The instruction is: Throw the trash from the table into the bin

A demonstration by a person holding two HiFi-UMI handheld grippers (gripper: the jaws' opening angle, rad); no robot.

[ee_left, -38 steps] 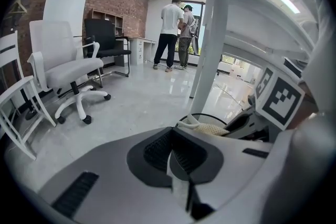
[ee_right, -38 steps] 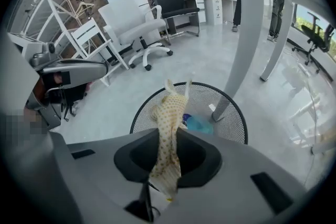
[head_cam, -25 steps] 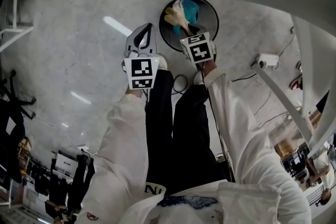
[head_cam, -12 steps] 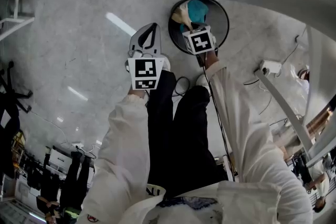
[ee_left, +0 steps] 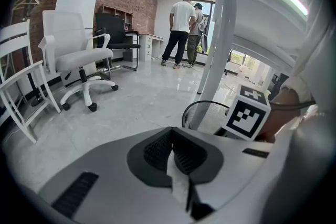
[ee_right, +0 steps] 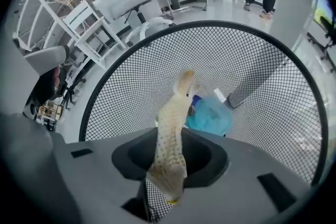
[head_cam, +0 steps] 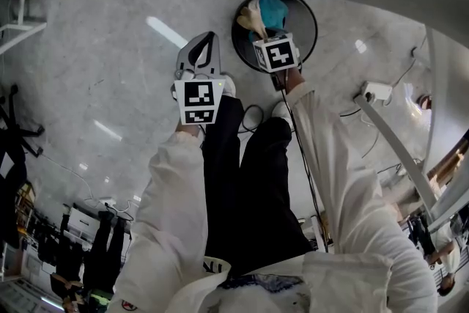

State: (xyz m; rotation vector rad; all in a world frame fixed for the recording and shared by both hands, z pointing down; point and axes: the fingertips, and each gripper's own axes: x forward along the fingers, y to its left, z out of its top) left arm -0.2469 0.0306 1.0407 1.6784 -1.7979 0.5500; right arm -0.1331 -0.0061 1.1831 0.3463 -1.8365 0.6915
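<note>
A black mesh bin (head_cam: 314,18) stands on the floor ahead of my feet, with a crumpled blue wad (head_cam: 275,9) inside. My right gripper (head_cam: 262,37) hangs over the bin's near rim, pointing steeply down. A spotted yellow banana peel (ee_right: 170,134) sticks out from between its jaws above the blue wad (ee_right: 210,115); the jaws have just been opening a little, with the peel still between them. My left gripper (head_cam: 207,44) is to the left of the bin, shut on a white paper scrap (ee_left: 177,183).
White table legs (head_cam: 396,150) and a white box (head_cam: 374,91) lie to the right of the bin, a cable loop (head_cam: 253,116) by my feet. A white office chair (ee_left: 79,60) stands at the left; two people (ee_left: 184,23) stand far back.
My right gripper has sunk with the peel towards the bin's mouth. The left gripper has stayed put with its scrap.
</note>
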